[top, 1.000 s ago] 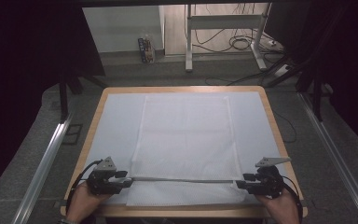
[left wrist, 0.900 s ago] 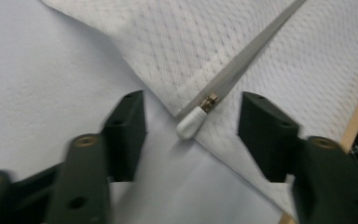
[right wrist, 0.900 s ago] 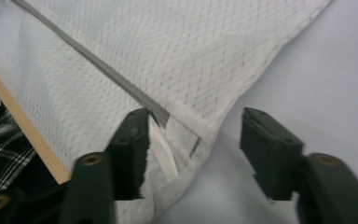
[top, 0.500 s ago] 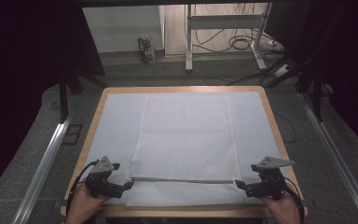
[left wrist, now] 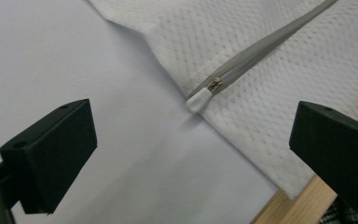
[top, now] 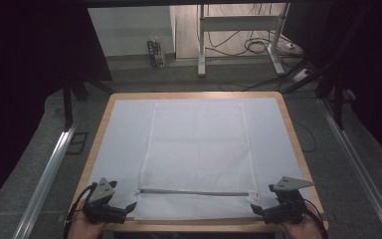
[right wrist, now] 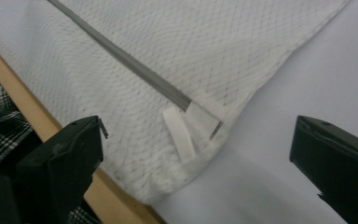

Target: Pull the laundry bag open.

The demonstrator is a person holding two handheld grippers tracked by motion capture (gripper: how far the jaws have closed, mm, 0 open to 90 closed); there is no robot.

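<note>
A white mesh bag (top: 196,144) lies flat on the white sheet (top: 124,139) that covers the table. Its grey zipper (top: 194,192) runs left to right near the front edge. My left gripper (top: 132,206) stands open just off the bag's near left corner, nothing between its jaws. In the left gripper view (left wrist: 193,140) the zipper pull (left wrist: 213,86) and its white end tab (left wrist: 198,99) lie ahead of the jaws. My right gripper (top: 255,209) is open beside the near right corner. The right gripper view (right wrist: 200,149) shows the zipper's end (right wrist: 186,100) and a white loop (right wrist: 179,133).
The table's wooden rim (top: 97,144) frames the sheet, and the bag's near hem reaches almost to the front rim (right wrist: 37,116). Metal rails (top: 47,174) run along the floor on both sides. A desk frame with cables (top: 238,30) stands beyond the table.
Both grippers have drawn back toward the near edge, away from the zipper's ends. The zipper now lies slack on the flat bag.
</note>
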